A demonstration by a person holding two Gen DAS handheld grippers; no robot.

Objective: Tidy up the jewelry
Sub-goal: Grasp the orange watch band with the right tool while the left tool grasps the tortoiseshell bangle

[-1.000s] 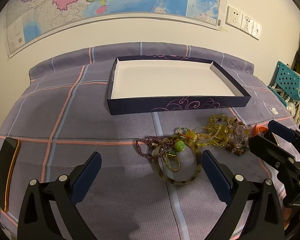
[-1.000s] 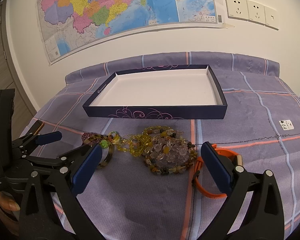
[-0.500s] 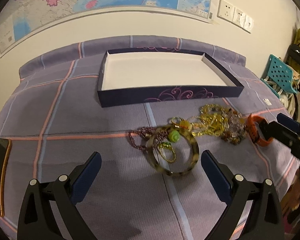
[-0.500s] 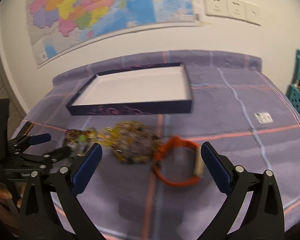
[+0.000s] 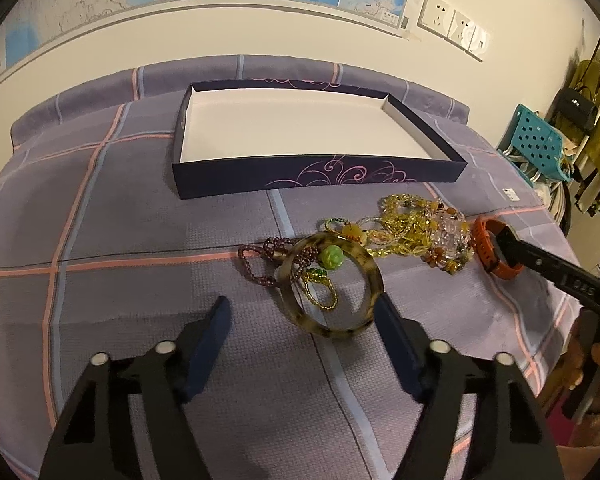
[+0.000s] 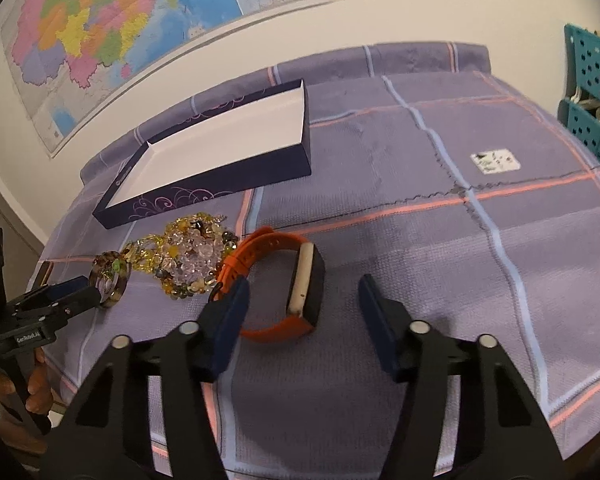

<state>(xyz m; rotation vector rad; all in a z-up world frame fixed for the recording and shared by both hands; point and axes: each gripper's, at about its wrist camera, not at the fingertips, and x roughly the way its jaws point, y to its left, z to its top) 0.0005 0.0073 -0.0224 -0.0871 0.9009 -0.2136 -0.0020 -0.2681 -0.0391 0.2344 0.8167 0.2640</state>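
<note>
Bangle: mottled tortoiseshell ring (image 5: 331, 286), glossy, flat on the cloth, atop a purple bead strand (image 5: 260, 258).
Bead heap: yellow and clear beads (image 6: 188, 256), tangled, right of the bangle.
Watch: orange rubbery strap (image 6: 278, 284), dark face on edge.
Box: shallow navy tray (image 5: 320, 172), white inside, farther back (nothing in it).
Left gripper: (image 5: 304, 316) tilted down, closing, right pad at the bangle's rim, contact unclear.
Right gripper: (image 6: 302, 298) tilted down, closing around the watch, pads apart from it.
Cloth: purple plaid weave (image 6: 400, 240).

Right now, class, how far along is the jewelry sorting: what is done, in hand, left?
Done: nothing; the box is empty. In hand: left gripper closing around the mottled bangle, right gripper closing around the orange watch; neither is lifted. Left: the bead pile and purple beads on the cloth.
</note>
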